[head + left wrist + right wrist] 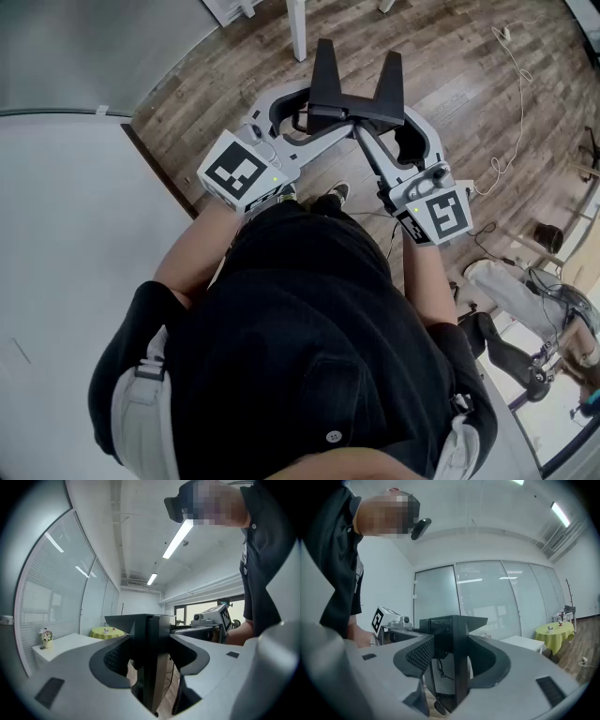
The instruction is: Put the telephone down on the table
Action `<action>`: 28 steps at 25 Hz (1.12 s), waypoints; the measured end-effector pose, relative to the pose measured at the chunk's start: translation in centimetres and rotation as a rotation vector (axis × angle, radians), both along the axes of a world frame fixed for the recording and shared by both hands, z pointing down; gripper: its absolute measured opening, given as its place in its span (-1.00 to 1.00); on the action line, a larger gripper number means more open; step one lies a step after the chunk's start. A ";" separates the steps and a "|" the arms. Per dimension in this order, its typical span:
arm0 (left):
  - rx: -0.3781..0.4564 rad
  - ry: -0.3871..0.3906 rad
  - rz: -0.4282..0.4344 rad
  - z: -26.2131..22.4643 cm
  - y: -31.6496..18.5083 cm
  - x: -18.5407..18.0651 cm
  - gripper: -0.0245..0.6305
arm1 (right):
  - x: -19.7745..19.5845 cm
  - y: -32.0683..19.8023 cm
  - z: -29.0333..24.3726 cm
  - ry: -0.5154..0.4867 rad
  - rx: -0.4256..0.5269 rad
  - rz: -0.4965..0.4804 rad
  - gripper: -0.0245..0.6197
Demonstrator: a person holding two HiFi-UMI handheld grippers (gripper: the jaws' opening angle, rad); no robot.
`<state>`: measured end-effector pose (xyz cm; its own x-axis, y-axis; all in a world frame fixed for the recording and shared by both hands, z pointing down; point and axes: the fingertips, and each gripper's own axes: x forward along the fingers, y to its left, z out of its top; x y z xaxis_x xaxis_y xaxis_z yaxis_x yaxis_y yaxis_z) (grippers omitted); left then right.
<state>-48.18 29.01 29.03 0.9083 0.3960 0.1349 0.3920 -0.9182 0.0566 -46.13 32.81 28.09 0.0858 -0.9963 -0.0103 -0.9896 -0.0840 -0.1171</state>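
No telephone shows in any view. I hold both grippers close in front of my chest, above the wooden floor. In the head view the left gripper [328,82] and the right gripper [391,92] meet nose to nose, and their black tips stick out forward in a V. Seen from the left gripper [150,665], its jaws stand wide apart, with a black upright part in the gap. The right gripper [452,665] shows the same. Neither one holds an object. A white table [56,281] lies to my left.
A white cable [514,94] trails over the wooden floor at the right. White furniture legs [298,28] stand ahead. Someone else's legs [502,295] are at the far right. A round yellow table [553,632] and a white desk with a small flower pot [45,638] stand further off.
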 end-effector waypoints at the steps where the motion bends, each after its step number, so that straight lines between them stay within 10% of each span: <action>1: 0.000 0.001 0.001 -0.1 0.0 0.1 -0.14 | 0.1 0.0 0.0 0.000 0.001 0.002 -0.17; 28: 0.043 0.009 -0.024 1.4 6.9 5.8 -0.14 | 5.9 6.8 1.5 -0.014 0.012 -0.037 -0.17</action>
